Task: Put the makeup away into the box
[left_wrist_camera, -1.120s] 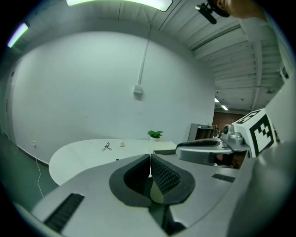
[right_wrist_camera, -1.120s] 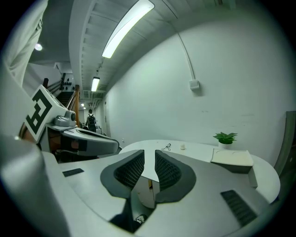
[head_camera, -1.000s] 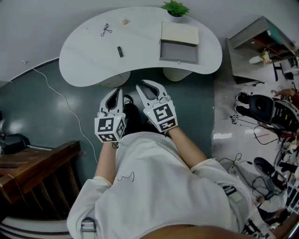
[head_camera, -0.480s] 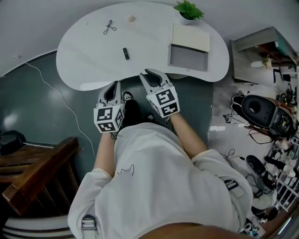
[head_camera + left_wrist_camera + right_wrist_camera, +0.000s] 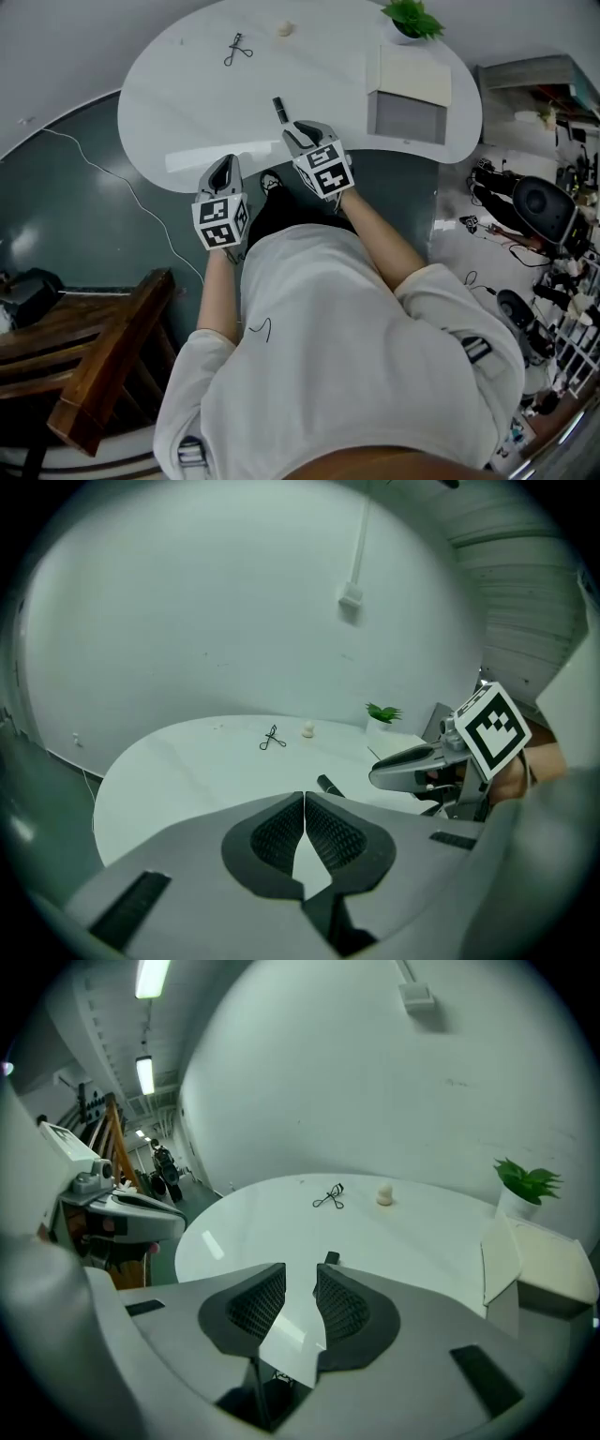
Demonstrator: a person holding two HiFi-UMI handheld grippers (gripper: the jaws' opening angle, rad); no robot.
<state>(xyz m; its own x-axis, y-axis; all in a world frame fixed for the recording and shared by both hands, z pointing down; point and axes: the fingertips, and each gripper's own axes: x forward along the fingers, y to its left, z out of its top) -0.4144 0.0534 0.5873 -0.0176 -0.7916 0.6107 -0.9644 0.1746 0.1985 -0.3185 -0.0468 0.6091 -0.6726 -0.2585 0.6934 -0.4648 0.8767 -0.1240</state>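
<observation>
Two grippers hang over the near edge of the white table [image 5: 187,103]. Left gripper [image 5: 223,169]: jaws pressed together, nothing between them. Right gripper [image 5: 305,131]: jaws have just been opening, now parted and empty, tips just short of a dark makeup tube [image 5: 277,107] lying flat. Eyelash curler [image 5: 236,49] and pale sponge [image 5: 284,29] lie at the far edge. Open box [image 5: 409,120] sits to the right, beside a potted plant [image 5: 412,17].

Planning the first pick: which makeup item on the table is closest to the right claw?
The small dark tube, just ahead of the right claw; the eyelash curler and pale sponge lie much farther off.
</observation>
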